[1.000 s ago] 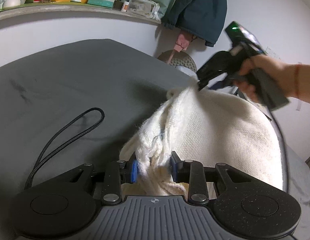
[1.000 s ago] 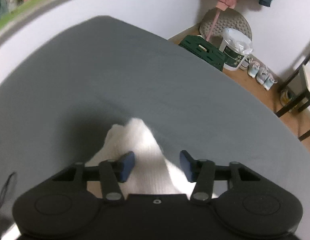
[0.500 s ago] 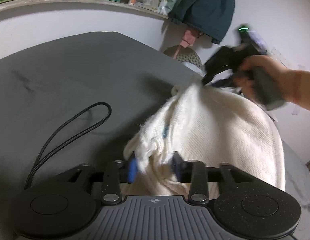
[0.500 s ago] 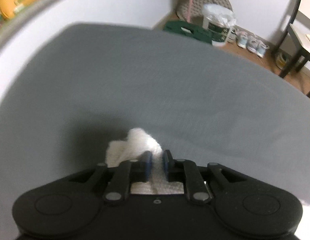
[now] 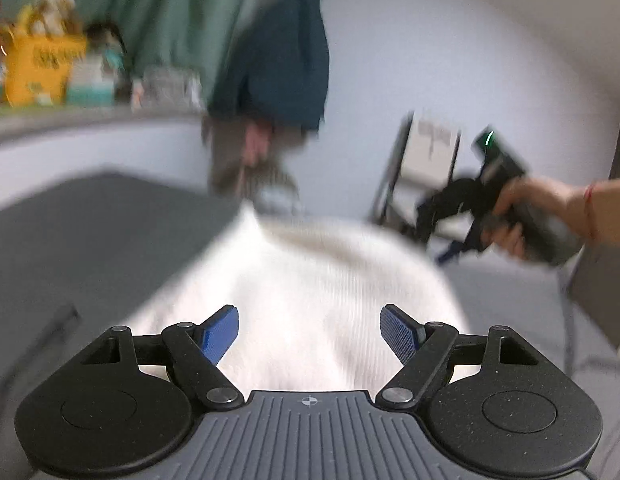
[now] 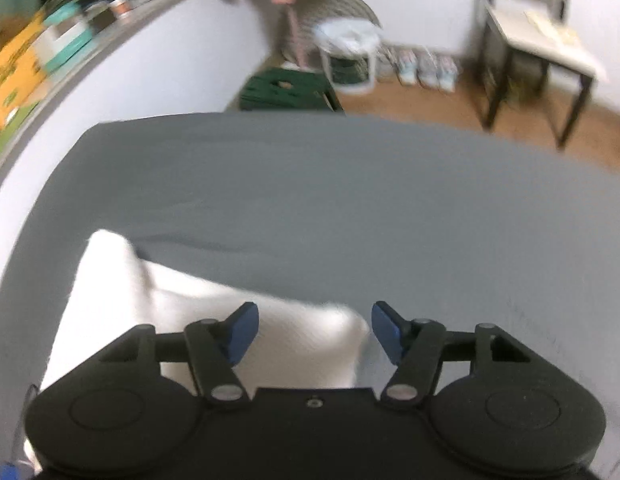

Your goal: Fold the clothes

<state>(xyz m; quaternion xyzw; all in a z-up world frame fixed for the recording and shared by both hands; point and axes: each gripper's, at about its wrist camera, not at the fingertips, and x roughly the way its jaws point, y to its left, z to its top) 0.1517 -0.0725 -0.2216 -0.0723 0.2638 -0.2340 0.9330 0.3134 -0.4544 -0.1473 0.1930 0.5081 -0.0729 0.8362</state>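
**Both grippers spread wide over the white knit**

In the left wrist view, the left gripper [image 5: 309, 334] sits at the bottom of the frame with its blue-padded jaws spread wide, nothing between them but open space. The white knit garment [image 5: 310, 280] lies beyond and below the jaws, filling the lower centre of the frame on the grey surface [image 5: 89, 232]. At the right edge, the right hand [image 5: 518, 216] grips the handle of the right gripper [image 5: 434, 220], which hangs above the garment's far right edge; the view is blurred, so contact with the cloth cannot be judged there.

In the right wrist view, the right gripper [image 6: 314, 330] occupies the bottom of the frame, jaws likewise parted and holding nothing. The garment [image 6: 181, 312] lies in the lower left, one corner reaching between the two blue pads, its outer edge running up toward the left side. The grey surface [image 6: 350, 200] spans the middle of the frame. In the upper right stands a small table [image 6: 542, 40], and a green crate [image 6: 285, 90] sits on the floor at upper centre.
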